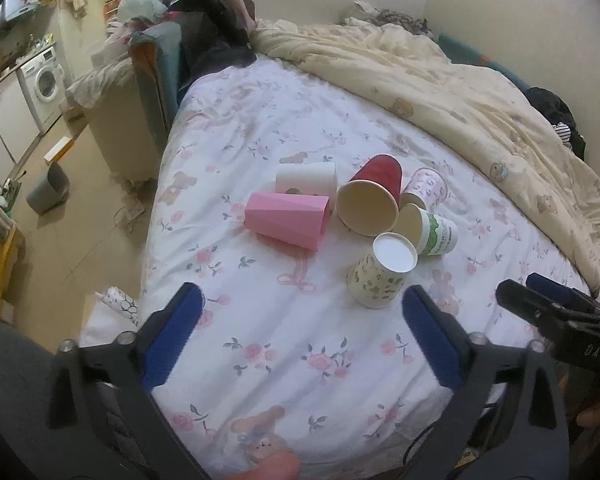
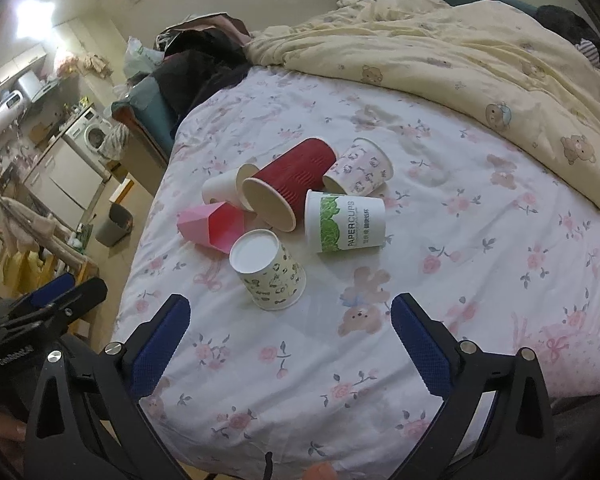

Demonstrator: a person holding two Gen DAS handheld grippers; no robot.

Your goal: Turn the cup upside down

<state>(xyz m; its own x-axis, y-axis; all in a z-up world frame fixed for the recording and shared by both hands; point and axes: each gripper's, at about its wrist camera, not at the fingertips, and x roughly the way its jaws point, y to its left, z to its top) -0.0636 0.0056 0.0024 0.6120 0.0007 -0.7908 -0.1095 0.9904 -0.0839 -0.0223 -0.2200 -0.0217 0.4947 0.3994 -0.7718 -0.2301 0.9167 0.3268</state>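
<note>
Several cups cluster on the floral bedsheet (image 1: pixel 284 352). A yellow patterned paper cup (image 1: pixel 382 270) (image 2: pixel 270 274) stands upside down nearest me. On their sides lie a pink faceted cup (image 1: pixel 286 218) (image 2: pixel 212 226), a red ribbed cup (image 1: pixel 374 196) (image 2: pixel 290 184), a white cup (image 1: pixel 306 178) (image 2: pixel 224 188), a green-and-white "PAPERCUPS" cup (image 1: pixel 432 230) (image 2: pixel 346 222) and a pink-print cup (image 1: pixel 426 188) (image 2: pixel 362 170). My left gripper (image 1: pixel 302 300) is open and empty, short of the cluster. My right gripper (image 2: pixel 290 312) is open and empty, just before the yellow cup.
A cream bear-print quilt (image 1: pixel 460 92) is bunched at the far right of the bed. Dark clothes (image 1: pixel 216 40) pile at the bed's far left corner. Beyond the left edge is floor with a grey bin (image 1: pixel 48 188) and a washing machine (image 1: pixel 46 80).
</note>
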